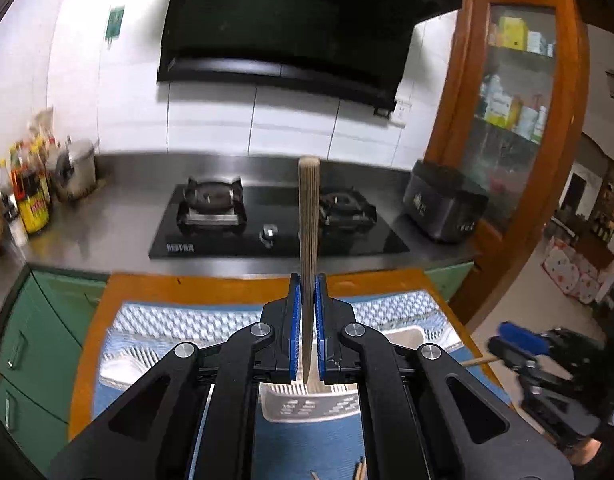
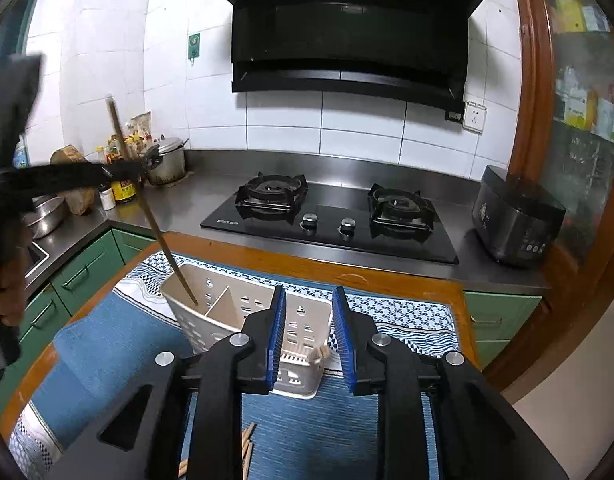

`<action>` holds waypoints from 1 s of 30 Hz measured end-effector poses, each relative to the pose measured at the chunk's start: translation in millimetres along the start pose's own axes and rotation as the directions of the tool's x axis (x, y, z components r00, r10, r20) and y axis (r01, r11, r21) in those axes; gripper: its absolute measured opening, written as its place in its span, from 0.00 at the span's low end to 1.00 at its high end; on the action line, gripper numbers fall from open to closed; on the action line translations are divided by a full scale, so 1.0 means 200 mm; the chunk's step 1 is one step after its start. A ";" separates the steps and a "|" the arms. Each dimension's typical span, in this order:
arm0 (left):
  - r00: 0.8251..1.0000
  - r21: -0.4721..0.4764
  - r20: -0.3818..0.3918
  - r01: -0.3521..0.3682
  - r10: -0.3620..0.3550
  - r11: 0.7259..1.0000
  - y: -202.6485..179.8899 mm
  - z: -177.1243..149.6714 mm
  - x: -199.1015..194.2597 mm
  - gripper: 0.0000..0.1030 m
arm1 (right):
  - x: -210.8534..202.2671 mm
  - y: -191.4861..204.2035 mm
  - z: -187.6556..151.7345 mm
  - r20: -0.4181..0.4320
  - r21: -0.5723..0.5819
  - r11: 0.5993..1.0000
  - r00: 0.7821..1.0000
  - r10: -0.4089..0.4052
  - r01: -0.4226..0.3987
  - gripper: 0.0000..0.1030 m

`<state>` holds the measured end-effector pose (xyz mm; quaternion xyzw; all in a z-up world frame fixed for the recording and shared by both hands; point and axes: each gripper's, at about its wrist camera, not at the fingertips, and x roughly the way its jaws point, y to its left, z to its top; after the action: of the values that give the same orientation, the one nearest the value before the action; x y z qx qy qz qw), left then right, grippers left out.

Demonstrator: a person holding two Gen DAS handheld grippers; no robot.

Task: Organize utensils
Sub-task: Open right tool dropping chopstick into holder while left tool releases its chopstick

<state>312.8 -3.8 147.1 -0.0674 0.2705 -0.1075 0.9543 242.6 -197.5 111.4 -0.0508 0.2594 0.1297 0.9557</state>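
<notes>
My left gripper (image 1: 308, 284) is shut on a brown chopstick (image 1: 309, 216) that stands upright between its blue pads, above the white slotted utensil holder (image 1: 303, 408). In the right wrist view this chopstick (image 2: 155, 228) slants down from the left gripper (image 2: 121, 170), its tip inside the left compartment of the holder (image 2: 223, 312). My right gripper (image 2: 309, 296) stands open over the holder's right compartment. A pale wooden utensil end (image 2: 321, 354) lies between its pads, close to the right one. Loose chopsticks (image 2: 247, 448) lie on the blue mat (image 2: 107, 344).
The mat covers a wooden table (image 2: 267, 256) in front of a steel counter with a black gas hob (image 2: 331, 216). A black appliance (image 2: 515, 220) stands at the right. A pot (image 2: 169, 160) and bottles stand at the left. A person's hand (image 2: 7, 296) shows at the left edge.
</notes>
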 end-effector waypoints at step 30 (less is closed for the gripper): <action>0.994 0.028 -0.082 0.070 -0.067 0.997 0.03 -0.79 -0.46 0.41 | -0.42 0.21 -1.05 -0.180 0.176 0.980 0.976 0.127 -0.095 0.28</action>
<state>153.3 14.0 59.8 -0.0573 0.3046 -0.1469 0.9393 59.2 -211.0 -28.4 0.0314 0.3618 0.1554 0.9187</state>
